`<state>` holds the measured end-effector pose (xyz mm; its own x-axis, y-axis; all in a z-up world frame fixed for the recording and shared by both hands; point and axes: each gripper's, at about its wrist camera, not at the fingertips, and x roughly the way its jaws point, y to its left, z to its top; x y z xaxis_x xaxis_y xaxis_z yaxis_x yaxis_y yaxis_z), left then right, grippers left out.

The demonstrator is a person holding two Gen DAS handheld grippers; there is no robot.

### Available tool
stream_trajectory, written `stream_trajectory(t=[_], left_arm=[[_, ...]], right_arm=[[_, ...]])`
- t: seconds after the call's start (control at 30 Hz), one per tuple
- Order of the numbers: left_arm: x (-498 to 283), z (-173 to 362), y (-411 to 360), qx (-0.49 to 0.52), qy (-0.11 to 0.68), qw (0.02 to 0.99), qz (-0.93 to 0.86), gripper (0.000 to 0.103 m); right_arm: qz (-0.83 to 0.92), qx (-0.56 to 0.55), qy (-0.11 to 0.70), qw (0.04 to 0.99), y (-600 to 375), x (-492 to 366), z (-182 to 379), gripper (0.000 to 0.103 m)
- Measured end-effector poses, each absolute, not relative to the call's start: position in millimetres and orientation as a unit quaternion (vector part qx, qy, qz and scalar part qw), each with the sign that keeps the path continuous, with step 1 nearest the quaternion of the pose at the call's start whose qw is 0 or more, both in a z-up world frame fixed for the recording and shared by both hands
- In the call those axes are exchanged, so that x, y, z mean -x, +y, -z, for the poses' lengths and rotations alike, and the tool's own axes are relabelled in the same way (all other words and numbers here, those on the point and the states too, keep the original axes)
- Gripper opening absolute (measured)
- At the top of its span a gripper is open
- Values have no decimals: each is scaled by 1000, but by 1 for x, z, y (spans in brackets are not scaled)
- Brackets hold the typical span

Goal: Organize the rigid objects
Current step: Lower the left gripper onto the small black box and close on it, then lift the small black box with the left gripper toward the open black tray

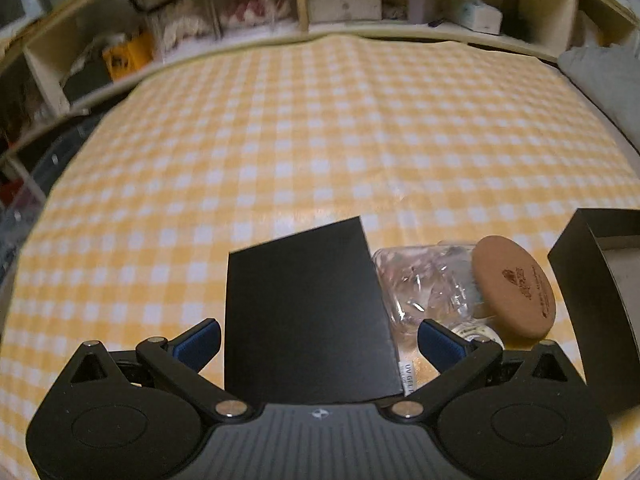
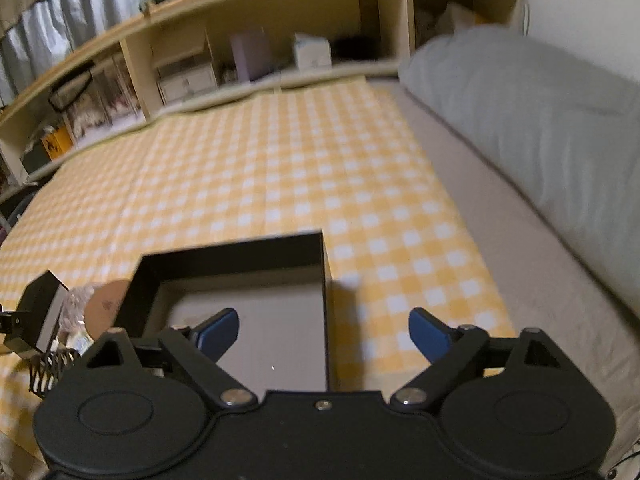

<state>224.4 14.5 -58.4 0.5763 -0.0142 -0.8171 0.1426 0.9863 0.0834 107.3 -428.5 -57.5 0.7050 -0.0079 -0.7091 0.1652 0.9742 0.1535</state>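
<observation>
white label strip (image 1: 409, 376) | reads "UV GEL" | wooden lid (image 1: 514, 286) stamp unreadable

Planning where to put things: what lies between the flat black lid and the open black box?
In the left wrist view, a clear plastic jar on its side, with a round wooden lid, lies between the flat black lid and the open black box.

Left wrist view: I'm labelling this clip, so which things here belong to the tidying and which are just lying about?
Part of the job:
black lid
open black box
clear jar with round wooden lid
left gripper, right gripper, both open

Lying about:
checked cloth
shelf clutter
grey pillow
</observation>
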Motion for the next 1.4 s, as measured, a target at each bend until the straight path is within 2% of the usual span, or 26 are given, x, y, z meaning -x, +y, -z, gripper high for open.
stream_trajectory(t=[0.13, 0.2, 0.27, 0.37, 0.57, 0.73, 0.8, 1.23, 1.4], left_arm=[[-233, 58, 32, -29, 472, 879, 52, 90], [-237, 58, 41, -10, 477, 877, 59, 90], [-238, 56, 49, 5, 478, 875, 71, 89], [-237, 52, 63, 40, 475, 874, 92, 82], [-232, 46, 107, 142, 478, 861, 103, 70], [-226, 39, 115, 124, 475, 869, 67, 62], [-226, 37, 123, 137, 472, 869, 55, 60], [-219, 18, 191, 232, 403, 885, -24, 58], [-214, 14, 210, 245, 384, 888, -67, 59]], right_arm=[[47, -119, 407, 904, -433, -117, 71, 87], [47, -117, 419, 899, -430, -121, 76, 86], [44, -112, 428, 896, -427, -124, 79, 82], [33, -112, 439, 891, -425, -128, 82, 75], [25, -114, 454, 884, -424, -130, 86, 55], [28, -108, 465, 878, -424, -131, 88, 32], [29, -103, 469, 877, -424, -130, 88, 26], [30, -100, 470, 876, -427, -128, 85, 14], [32, -98, 471, 876, -427, -130, 86, 13]])
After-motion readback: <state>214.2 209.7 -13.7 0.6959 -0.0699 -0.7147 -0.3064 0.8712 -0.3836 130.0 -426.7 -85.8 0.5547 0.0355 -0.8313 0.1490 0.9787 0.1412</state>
